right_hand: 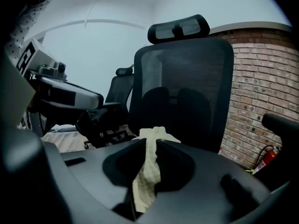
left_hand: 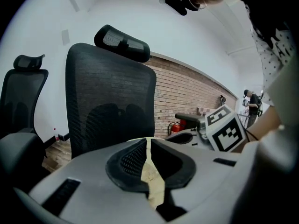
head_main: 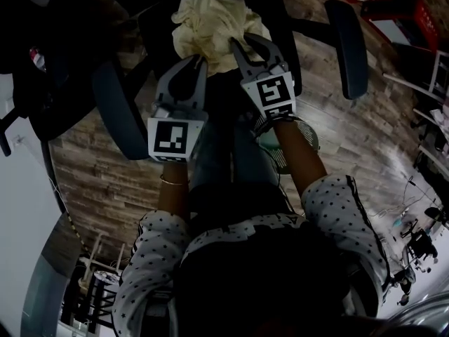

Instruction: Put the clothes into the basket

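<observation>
Where the cloth (head_main: pixel 210 21) hangs: bunched, cream, held over the seat of a black office chair (left_hand: pixel 110 97).
Left hand-held gripper (left_hand: pixel 148 143): clenched on a fold of the cloth.
Right hand-held gripper (right_hand: pixel 150 143): clamped on another fold, just beside the left.
Basket: in no view.
Done: the pick-up, by the look of it.
Left to do: carry the cloth to the basket and let go; no other clothes show.

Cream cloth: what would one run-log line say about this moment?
left claw: shut on cream cloth | right claw: shut on cream cloth | cream cloth: bunched over office chair | basket: not in view
</observation>
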The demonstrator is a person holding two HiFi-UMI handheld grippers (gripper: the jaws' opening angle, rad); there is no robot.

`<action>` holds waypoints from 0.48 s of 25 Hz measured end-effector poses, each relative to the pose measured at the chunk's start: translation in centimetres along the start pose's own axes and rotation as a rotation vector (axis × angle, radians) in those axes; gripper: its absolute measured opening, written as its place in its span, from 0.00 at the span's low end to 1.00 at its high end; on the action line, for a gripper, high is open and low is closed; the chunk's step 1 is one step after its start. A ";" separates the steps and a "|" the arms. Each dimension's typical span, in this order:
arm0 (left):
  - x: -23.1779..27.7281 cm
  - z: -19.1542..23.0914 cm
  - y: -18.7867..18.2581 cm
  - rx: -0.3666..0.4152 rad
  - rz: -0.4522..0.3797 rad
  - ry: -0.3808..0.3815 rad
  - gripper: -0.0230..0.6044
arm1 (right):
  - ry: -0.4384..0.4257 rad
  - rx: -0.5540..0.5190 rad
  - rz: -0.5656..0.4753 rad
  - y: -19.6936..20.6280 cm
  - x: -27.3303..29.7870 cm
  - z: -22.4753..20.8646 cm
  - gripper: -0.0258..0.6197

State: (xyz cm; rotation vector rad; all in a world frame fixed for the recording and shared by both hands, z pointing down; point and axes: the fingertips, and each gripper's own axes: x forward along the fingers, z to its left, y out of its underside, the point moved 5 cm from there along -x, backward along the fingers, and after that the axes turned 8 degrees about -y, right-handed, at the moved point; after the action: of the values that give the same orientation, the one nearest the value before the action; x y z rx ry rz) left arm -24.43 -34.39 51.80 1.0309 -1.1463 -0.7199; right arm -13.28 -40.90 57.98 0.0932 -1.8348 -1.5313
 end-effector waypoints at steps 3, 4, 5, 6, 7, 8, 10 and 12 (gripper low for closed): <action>-0.2 -0.3 -0.2 0.005 -0.006 0.014 0.06 | 0.015 -0.020 -0.041 -1.6 -1.1 0.4 0.15; -0.3 -0.4 -0.3 0.006 -0.007 0.018 0.06 | 0.020 -0.023 -0.056 -2.1 -1.5 0.5 0.15; -0.4 -0.4 -0.4 0.008 -0.008 0.021 0.06 | 0.026 -0.025 -0.071 -2.7 -1.9 0.6 0.15; -0.5 -0.4 -0.5 0.011 -0.009 0.025 0.06 | 0.032 -0.027 -0.086 -3.2 -2.2 0.7 0.15; -0.6 -0.5 -0.6 0.014 -0.010 0.029 0.06 | 0.038 -0.029 -0.101 -3.8 -2.6 0.9 0.15; -0.6 -0.5 -0.8 0.017 -0.012 0.033 0.06 | 0.044 -0.032 -0.115 -4.4 -2.9 1.0 0.15; -0.6 -0.6 -1.3 0.021 -0.015 0.040 0.06 | 0.055 -0.038 -0.140 -5.5 -3.6 1.3 0.15; -0.6 -0.8 -1.6 0.026 -0.012 0.044 0.06 | 0.064 -0.032 -0.160 -6.3 -4.1 1.5 0.15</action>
State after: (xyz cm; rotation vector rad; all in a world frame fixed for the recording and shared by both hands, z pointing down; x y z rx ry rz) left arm -23.79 -34.23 50.01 1.0716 -1.1145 -0.6906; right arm -13.56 -39.51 50.42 0.2765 -1.7881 -1.6466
